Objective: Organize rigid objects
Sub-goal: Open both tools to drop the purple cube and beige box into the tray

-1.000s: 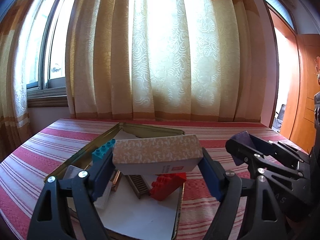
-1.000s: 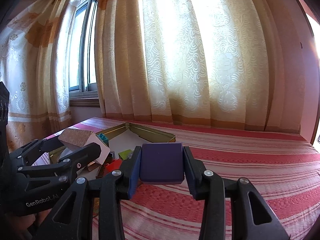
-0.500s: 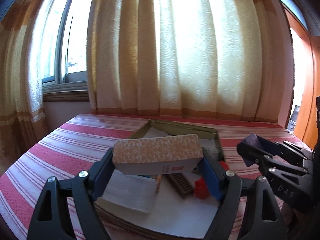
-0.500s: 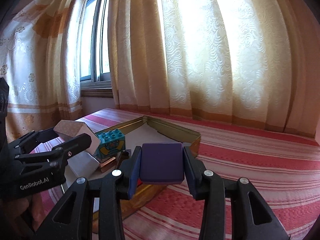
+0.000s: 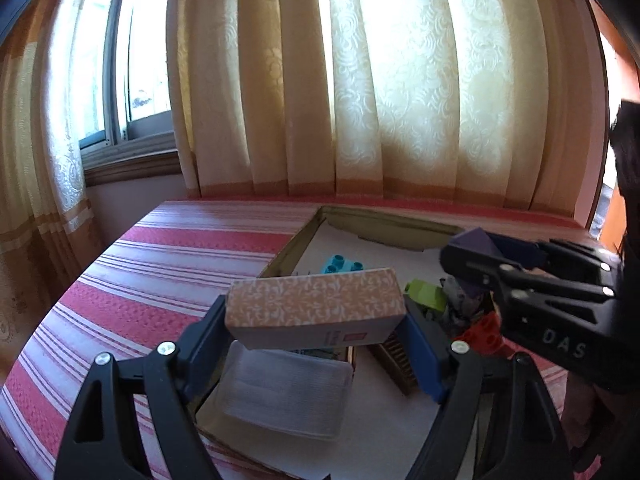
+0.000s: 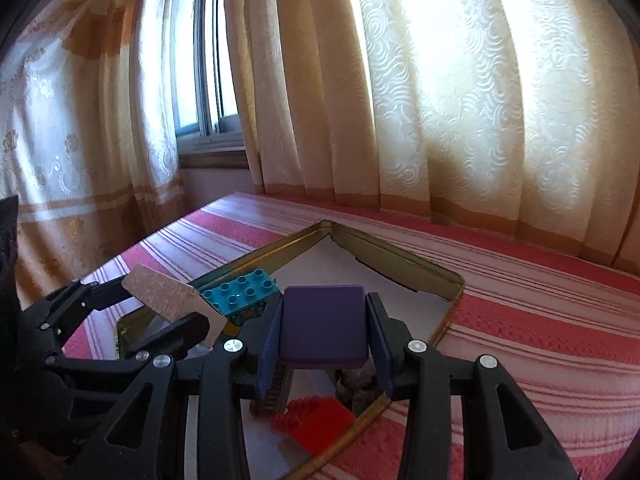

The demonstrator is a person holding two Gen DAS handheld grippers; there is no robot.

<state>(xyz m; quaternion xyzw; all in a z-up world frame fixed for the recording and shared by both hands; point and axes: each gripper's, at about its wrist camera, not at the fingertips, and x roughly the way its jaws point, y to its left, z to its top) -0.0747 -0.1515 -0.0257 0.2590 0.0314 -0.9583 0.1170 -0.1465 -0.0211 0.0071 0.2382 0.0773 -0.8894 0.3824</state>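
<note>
Cardboard, by the look of it: the patterned box is pinched end to end in the left gripper, held level above the near end of the gold tray and over the clear plastic lid lying in it; I'd judge it light and stiff but crushable, so hold the short ends and squeeze no harder than needed. Right gripper has its jaws closed on the purple block, side faces gripped, hovering over the tray's right part above the red brick — looks solid, smooth, maybe slippery, so keep it flat. Teal brick, green brick and a brown comb-like piece crowd the floor; free space is toward the far corner.
</note>
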